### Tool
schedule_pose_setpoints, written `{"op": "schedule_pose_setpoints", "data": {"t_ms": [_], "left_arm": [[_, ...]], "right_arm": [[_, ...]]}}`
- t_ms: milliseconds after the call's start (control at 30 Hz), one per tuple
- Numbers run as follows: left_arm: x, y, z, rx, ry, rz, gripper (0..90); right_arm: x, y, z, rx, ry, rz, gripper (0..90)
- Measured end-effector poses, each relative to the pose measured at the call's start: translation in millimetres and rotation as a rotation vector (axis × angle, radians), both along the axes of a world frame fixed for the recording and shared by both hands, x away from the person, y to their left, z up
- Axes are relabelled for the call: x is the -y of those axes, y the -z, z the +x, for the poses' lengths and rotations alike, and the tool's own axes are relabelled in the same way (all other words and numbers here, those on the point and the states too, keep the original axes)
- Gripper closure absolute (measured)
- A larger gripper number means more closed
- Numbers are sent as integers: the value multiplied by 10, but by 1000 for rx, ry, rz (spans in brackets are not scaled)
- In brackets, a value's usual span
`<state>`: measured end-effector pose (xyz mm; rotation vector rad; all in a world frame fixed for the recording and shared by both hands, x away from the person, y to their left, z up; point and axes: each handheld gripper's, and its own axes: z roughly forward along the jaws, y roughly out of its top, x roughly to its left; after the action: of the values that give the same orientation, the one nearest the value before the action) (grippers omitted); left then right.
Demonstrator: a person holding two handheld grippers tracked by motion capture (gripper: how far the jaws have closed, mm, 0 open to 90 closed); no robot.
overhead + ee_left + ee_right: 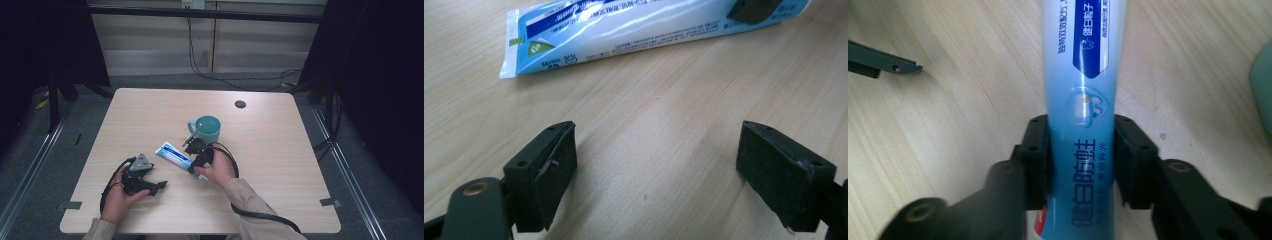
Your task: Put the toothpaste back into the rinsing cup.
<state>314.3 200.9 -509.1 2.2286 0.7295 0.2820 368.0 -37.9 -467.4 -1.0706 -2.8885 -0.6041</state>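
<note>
Right gripper (1080, 155) fingers closed on the toothpaste tube (1082, 90), flat on the bench (280, 165) | left gripper (656, 170) fingers wide apart, empty, tube beyond them | tube likely light, soft, slippery (best pinched mid-body, gently)

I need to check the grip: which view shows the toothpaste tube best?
The right gripper view: the toothpaste tube sits close up between the right gripper jaws. The left gripper view shows its crimped end on the table; the high view shows it small beside the mug.

Toothpaste tube (1082, 100): blue Chinese characters along body; fine print unreadable.
</note>
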Motion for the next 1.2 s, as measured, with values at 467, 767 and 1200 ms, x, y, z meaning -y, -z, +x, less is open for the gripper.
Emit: {"op": "schedule_pose_setpoints", "data": {"t_ms": [467, 767, 1200], "left_arm": [[-4, -4, 3, 0, 5, 6, 163], [-13, -6, 19, -2, 3, -1, 170], [23, -70, 56, -20, -38, -28, 213]], "right_arm": [[248, -125, -31, 41, 43, 82, 750], [361, -317, -126, 71, 40, 141, 750], [576, -519, -229, 123, 36, 187, 751]]}}
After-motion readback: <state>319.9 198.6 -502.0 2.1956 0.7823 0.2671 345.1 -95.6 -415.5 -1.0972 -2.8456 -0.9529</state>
